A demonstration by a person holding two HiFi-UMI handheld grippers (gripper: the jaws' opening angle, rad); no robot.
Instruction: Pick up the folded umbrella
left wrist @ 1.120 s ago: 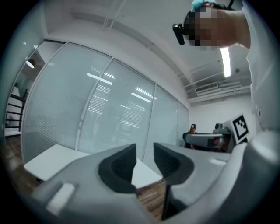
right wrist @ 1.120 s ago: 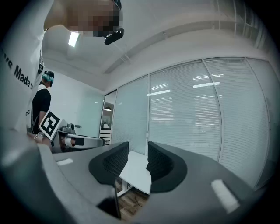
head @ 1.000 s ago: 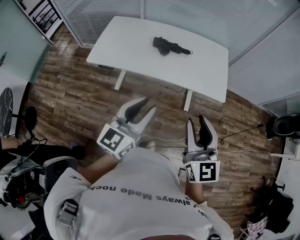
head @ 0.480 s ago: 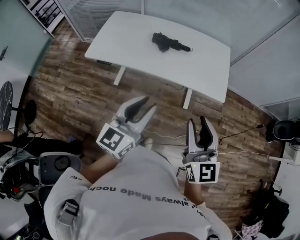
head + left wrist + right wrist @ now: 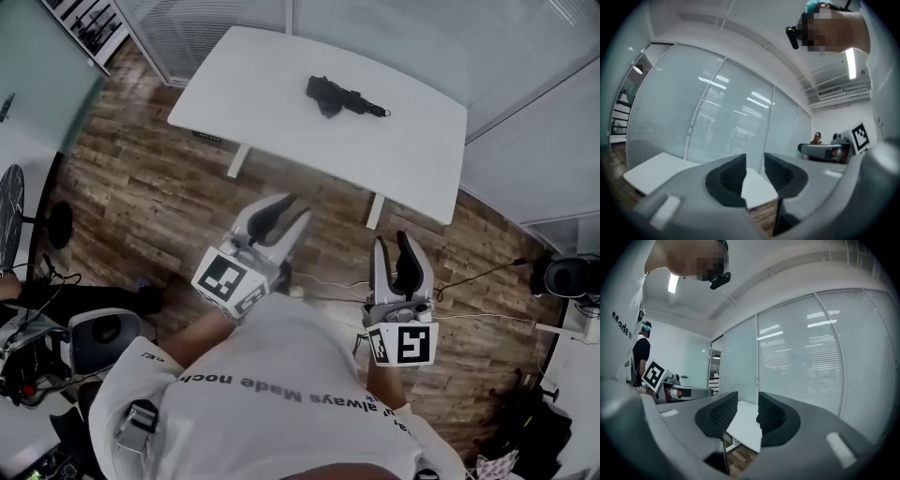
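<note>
Two hand-held grippers, both empty. The left gripper (image 5: 300, 206) sat at lower centre of the head view. In its own view (image 5: 754, 155) the jaws were closed down to a thin slot with nothing in it. The shells were smooth light-grey plastic, curved like claws. The pads (image 5: 729, 180) were matte black, ribbed and scooped inward. The right gripper (image 5: 391, 238) sat just right of it, and its own view (image 5: 748, 393) showed the same thin slot and no object. Its black pads (image 5: 771, 420) had a fine grid texture. Each gripper carried a white cube with a black square marker, left cube (image 5: 230, 281) and right cube (image 5: 405, 343).

Below them was the person's white T-shirt (image 5: 272, 394), soft cloth with grey lettering.

The folded umbrella (image 5: 342, 95) lay well apart from both grippers, at upper centre of the frame, and neither touched it. It was a short black bundle of crumpled fabric with a thin straight handle pointing right. It rested on the table (image 5: 262, 84), a smooth white slab with rounded corners and white legs.

The floor (image 5: 150, 187) was brown wood-grain plank. Frosted glass walls with horizontal blinds (image 5: 717, 108) stood behind the table.
</note>
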